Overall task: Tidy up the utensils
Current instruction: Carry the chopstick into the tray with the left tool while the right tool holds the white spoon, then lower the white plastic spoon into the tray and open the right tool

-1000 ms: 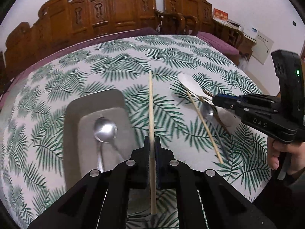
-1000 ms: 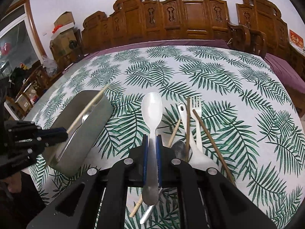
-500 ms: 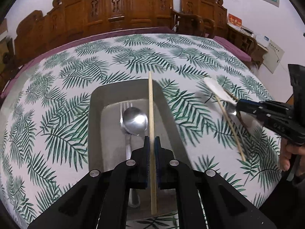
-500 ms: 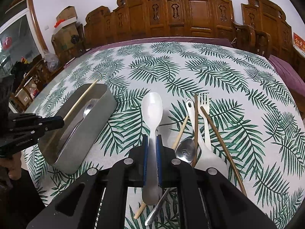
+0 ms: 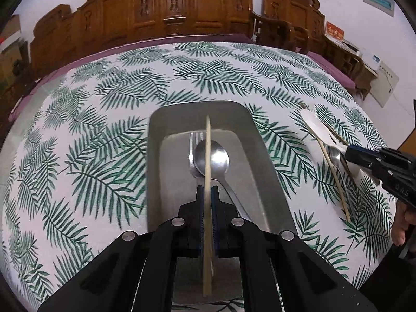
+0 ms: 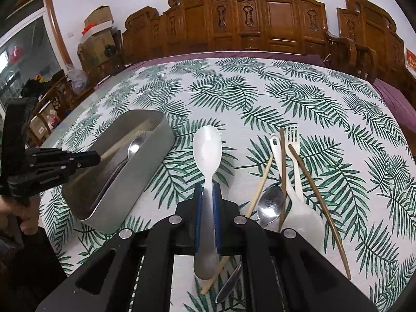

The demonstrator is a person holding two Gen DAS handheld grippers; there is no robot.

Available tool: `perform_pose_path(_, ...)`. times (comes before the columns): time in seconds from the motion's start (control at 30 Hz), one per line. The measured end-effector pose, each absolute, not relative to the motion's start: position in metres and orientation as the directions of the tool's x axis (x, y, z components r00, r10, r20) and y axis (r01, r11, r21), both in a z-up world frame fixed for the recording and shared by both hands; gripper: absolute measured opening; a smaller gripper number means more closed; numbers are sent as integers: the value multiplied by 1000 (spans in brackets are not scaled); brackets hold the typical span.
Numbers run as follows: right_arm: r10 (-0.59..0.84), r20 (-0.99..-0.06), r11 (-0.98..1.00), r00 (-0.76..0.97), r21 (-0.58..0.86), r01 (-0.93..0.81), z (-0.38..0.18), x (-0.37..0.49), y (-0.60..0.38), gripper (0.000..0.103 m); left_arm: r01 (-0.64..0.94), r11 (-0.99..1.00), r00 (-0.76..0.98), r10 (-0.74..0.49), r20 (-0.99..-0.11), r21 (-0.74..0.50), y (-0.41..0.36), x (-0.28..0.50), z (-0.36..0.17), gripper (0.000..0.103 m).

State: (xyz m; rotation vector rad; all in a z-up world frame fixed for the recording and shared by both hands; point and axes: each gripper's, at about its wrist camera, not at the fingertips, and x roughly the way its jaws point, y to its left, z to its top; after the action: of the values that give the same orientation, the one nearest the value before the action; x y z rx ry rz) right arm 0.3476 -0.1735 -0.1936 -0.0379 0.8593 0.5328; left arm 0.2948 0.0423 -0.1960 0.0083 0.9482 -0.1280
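From the left wrist we see our left gripper [image 5: 207,195] pinching a pale chopstick [image 5: 207,171] over the tray [image 5: 156,171], its far end above the metal spoon [image 5: 217,160] and fork [image 5: 193,140] lying inside. From the right wrist our right gripper [image 6: 208,195] is clamped on a white spoon's [image 6: 207,150] handle. Only this view shows clearly the loose pile to its right on the tablecloth [image 6: 260,91]: a second pale chopstick [image 6: 260,182], a steel spoon [image 6: 270,204], a white fork [image 6: 292,140] and a dark chopstick [image 6: 319,202].
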Motion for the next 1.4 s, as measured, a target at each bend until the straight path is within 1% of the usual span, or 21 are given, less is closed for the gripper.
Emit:
perform_pose_path(0.4,469,-703,845,535,181,-503,-172,331,-147,10,100,993,620,-114,-776,-66,58,289,-178,4)
perform_pose_path(0.8,512,-697,798,502,169,-579,-159,324,-87,10,85,994,650,-103,-753,-63,75,284,-166,4)
perform_pose_path(0.97,517,-707,788,483,171,-592,-163,330,-59,10,65,996,659,-93,-746,-67,86,283,-162,4)
perform_pose_path(1.4,475,-761,796,443,156,-585,-195,352,2,10,31,997,661,-76,-747,-74,104,283,-162,4)
